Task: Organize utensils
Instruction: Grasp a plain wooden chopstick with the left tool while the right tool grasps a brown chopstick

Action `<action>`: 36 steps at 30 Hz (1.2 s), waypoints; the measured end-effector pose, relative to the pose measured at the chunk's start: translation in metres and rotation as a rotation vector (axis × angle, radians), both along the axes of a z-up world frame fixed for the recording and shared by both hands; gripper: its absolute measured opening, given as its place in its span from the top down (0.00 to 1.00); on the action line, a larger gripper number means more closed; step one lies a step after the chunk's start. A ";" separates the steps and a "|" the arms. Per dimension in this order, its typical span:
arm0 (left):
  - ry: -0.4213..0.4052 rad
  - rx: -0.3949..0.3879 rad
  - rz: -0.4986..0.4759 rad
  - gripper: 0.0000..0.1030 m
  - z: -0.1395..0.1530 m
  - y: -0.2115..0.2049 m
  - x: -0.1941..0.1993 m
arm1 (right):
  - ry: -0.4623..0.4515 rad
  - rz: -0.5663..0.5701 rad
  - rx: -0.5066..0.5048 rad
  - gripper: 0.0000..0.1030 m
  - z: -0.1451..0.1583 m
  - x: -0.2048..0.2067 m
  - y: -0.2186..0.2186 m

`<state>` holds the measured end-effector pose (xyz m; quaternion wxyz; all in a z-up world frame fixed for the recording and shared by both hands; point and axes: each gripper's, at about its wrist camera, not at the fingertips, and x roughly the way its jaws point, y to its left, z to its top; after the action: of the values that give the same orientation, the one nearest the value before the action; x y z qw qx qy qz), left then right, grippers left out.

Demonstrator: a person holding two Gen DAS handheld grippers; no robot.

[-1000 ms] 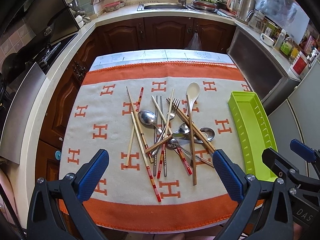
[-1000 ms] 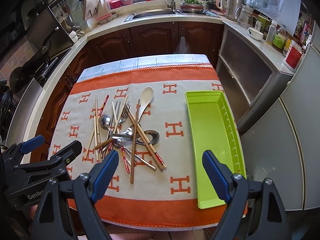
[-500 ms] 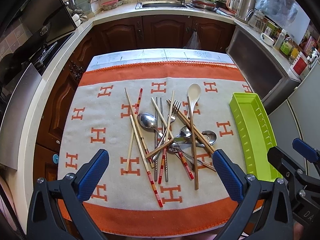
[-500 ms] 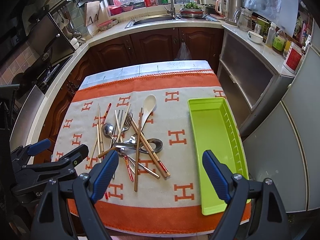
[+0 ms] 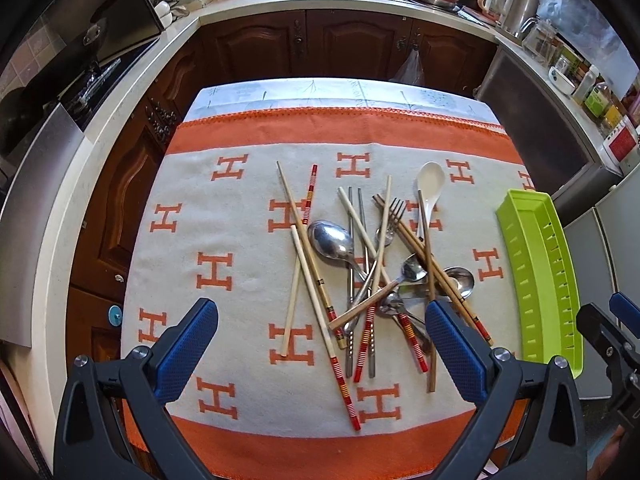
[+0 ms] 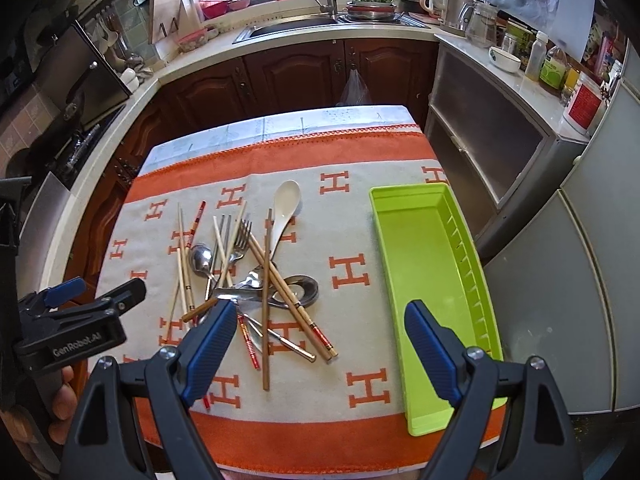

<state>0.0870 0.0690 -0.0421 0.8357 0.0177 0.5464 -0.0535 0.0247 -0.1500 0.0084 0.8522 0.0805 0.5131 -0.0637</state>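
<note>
A tangled pile of utensils lies mid-cloth: wooden chopsticks [image 5: 304, 248], red-striped chopsticks [image 5: 366, 344], metal spoons [image 5: 331, 240], a fork [image 5: 394, 210] and a white ceramic spoon [image 5: 430, 184]. The same pile shows in the right wrist view, with the white spoon [image 6: 286, 204] at its far end. A lime-green tray [image 6: 424, 280] lies empty to the pile's right, its slotted wall [image 5: 536, 276] visible from the left. My left gripper [image 5: 320, 344] hangs open above the pile's near end. My right gripper [image 6: 320, 348] is open too, nothing in either.
An orange-bordered cloth [image 5: 224, 208] with H marks covers the small table. Dark wooden cabinets [image 6: 296, 76] and a counter with a sink [image 6: 296, 26] wrap around the far side. A grey fridge [image 6: 580, 280] stands right of the table. A person's hand [image 6: 60, 400] holds the left gripper.
Both grippers have risen and tipped forward, so the table sits lower and farther in both views. Utensils and tray have not moved. Both grippers stayed open.
</note>
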 end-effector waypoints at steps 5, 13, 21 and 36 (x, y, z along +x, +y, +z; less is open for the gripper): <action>-0.004 0.013 0.001 0.01 -0.013 0.018 0.008 | 0.022 0.007 -0.010 0.27 -0.008 0.008 0.001; 0.099 -0.016 0.052 0.24 -0.055 0.052 0.021 | 0.121 0.083 0.078 0.45 -0.049 0.028 0.009; 0.220 -0.134 0.147 0.68 -0.104 0.065 0.023 | 0.167 0.146 0.173 0.67 -0.101 0.065 0.020; 0.236 -0.209 0.159 0.89 -0.126 0.040 0.047 | 0.229 0.233 0.190 0.94 -0.160 0.096 0.041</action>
<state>0.1341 0.1090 -0.1676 0.7647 -0.1189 0.6317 -0.0452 0.1206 -0.1086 -0.1511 0.7784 0.0929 0.6163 0.0756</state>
